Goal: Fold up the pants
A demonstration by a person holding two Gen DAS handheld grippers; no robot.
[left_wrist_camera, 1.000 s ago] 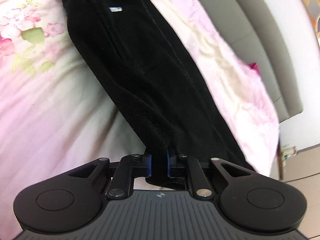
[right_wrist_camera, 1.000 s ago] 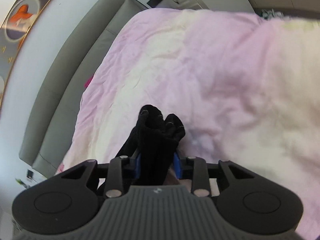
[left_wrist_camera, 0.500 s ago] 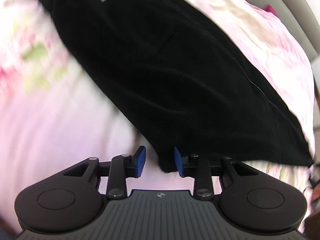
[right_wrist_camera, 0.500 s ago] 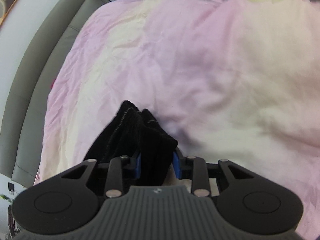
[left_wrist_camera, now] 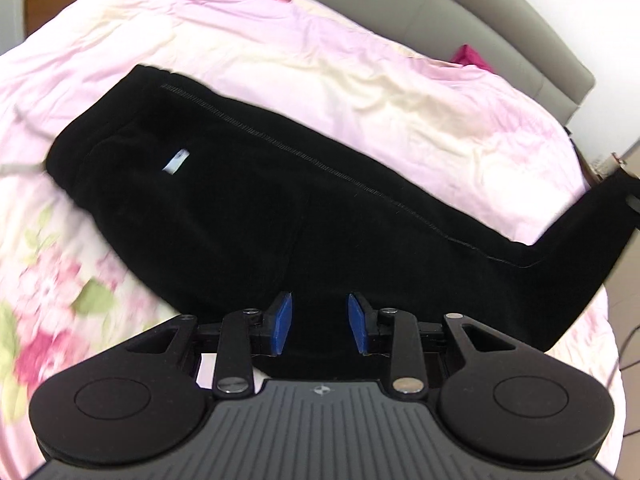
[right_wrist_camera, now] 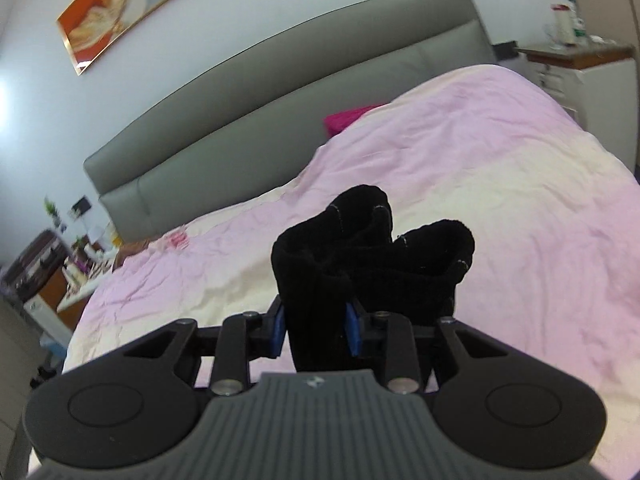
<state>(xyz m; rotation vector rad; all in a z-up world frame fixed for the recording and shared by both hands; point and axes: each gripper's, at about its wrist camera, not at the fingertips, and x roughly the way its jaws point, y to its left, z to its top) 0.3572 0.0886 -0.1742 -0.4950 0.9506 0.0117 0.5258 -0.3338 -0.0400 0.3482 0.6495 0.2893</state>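
Observation:
Black pants lie lengthwise across the pink floral bedcover, waist at the left, a small white label on the upper part. Their leg end lifts off the bed toward the right edge of the left wrist view. My left gripper hovers open above the pants' near edge, blue pads apart and pressing nothing. In the right wrist view, my right gripper is shut on the bunched leg cuffs, held up above the bed.
A grey padded headboard runs along the far side of the bed. A magenta item lies by it. Nightstands with small items stand at the left and right. A framed picture hangs above.
My left gripper has let go of the pants' edge, opened and risen. The right gripper has lifted and swung with the cuffs, and its view now faces the headboard.

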